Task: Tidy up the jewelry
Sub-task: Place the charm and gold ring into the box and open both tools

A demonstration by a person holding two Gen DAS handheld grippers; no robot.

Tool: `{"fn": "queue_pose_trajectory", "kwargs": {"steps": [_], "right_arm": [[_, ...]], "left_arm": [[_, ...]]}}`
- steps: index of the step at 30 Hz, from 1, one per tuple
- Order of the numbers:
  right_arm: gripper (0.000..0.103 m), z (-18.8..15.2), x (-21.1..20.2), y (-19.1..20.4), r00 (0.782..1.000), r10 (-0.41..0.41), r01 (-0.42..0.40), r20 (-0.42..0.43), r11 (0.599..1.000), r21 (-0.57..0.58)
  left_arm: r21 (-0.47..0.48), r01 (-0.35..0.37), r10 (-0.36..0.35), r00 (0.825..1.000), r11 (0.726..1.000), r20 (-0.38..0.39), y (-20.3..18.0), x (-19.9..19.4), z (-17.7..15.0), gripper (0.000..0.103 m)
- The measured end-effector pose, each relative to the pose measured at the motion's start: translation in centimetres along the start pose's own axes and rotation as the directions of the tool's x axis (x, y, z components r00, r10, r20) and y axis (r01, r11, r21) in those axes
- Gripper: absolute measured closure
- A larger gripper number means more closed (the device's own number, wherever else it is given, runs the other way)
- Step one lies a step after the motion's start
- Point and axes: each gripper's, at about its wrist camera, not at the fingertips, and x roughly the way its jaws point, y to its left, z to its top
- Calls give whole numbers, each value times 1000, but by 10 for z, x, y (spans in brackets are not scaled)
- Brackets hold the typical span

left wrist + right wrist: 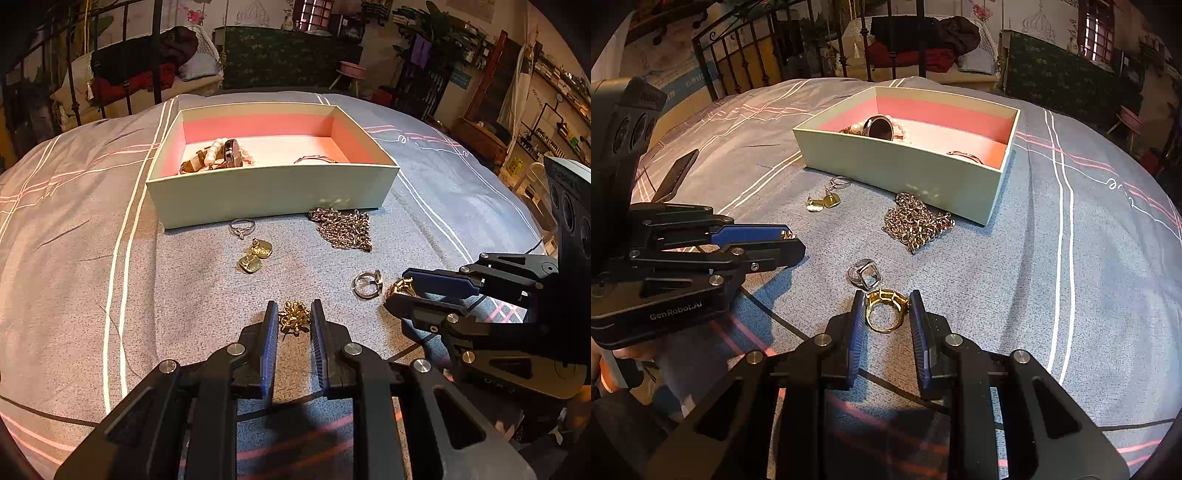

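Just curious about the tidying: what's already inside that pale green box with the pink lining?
Inside the pale green cardboard box: a white pearl strand, a round dark-faced watch and a thin silver bangle. The near wall hides part of the floor.

The bedspread (184,280) is matt woven cloth, slightly nubby and creased. The box (266,192) looks like smooth matt cardboard, pale outside and pink within. Near it, the chain (345,229) is shiny silver-coloured metal, and the earrings (255,254) are glossy gold-coloured metal with a hammered face. The gold ring (886,310) is polished and bright; the silver ring (865,275) beside it gleams too. The left claw (294,321) and right claw (886,314) look like matt black plastic with ribbed blue pads (269,332) and shiny metal pins.
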Motion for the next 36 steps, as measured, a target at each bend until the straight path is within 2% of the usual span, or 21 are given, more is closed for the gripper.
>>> {"fn": "queue_pose_trajectory", "kwargs": {"steps": [18,22,29,36], "right_arm": [[78,6,-8,5,1000,5,-5,29,1000,-5],[78,29,-19,0,996,-7,7,90,1000,-10],[78,77,-36,-8,977,-35,35,210,999,4],[78,118,-37,-14,959,-61,56,275,998,26]], "left_arm": [[-20,-55,55,998,998,17,3,-5,15,85],[-26,-69,71,995,997,74,7,-17,39,85],[-34,-116,120,978,993,173,10,-35,85,85],[-50,-131,138,967,990,214,11,-38,125,85]]}}
